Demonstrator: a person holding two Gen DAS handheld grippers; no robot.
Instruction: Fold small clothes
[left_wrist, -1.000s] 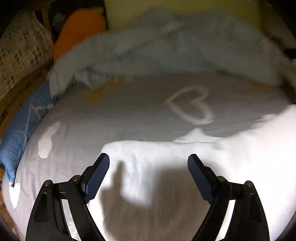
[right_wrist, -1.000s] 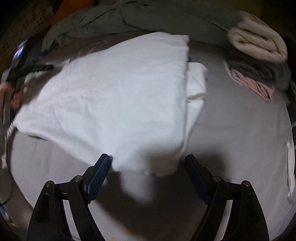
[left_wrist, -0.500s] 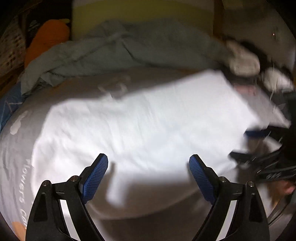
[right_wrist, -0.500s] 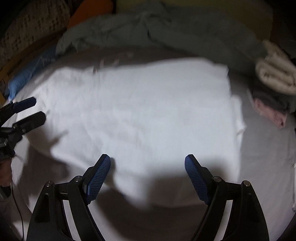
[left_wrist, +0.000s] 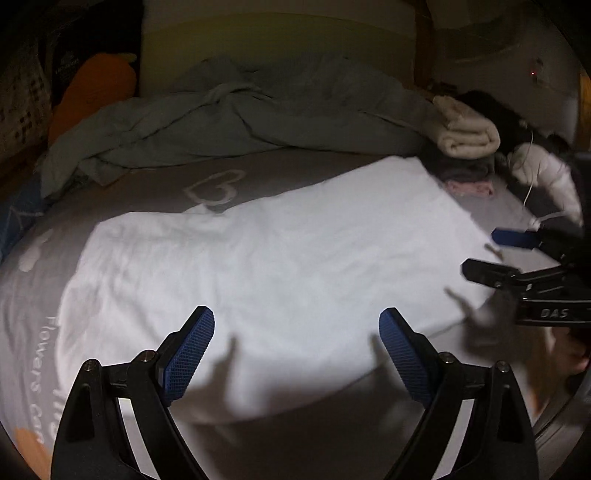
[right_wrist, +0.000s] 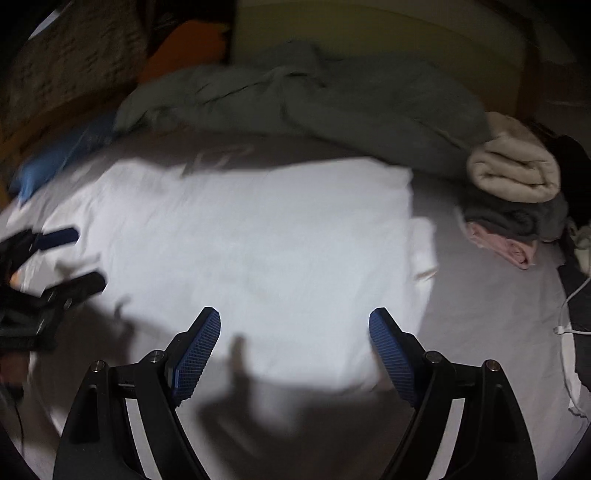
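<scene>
Grey bedsheet (left_wrist: 155, 192) borders white garment (left_wrist: 266, 258); both grippers' fingers spread, empty.

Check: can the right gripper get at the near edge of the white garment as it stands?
Probably yes. The right gripper hangs open over the white garment, nothing between its pads, and the near edge lies bare on the grey sheet. The left gripper sits off to the side.

white garment (left_wrist: 280, 266): thin matt cloth, smooth, faint creases. bed sheet (left_wrist: 332, 435): grey matt cloth with pale print. duvet (left_wrist: 236, 122): grey-green cloth, rumpled, soft. rolled towel (right_wrist: 513, 166): cream, fuzzy nap. left gripper (left_wrist: 297, 350): matt black plastic arms, blue ribbed pads, small bright metal pins. right gripper (right_wrist: 294, 350): same finish.
</scene>
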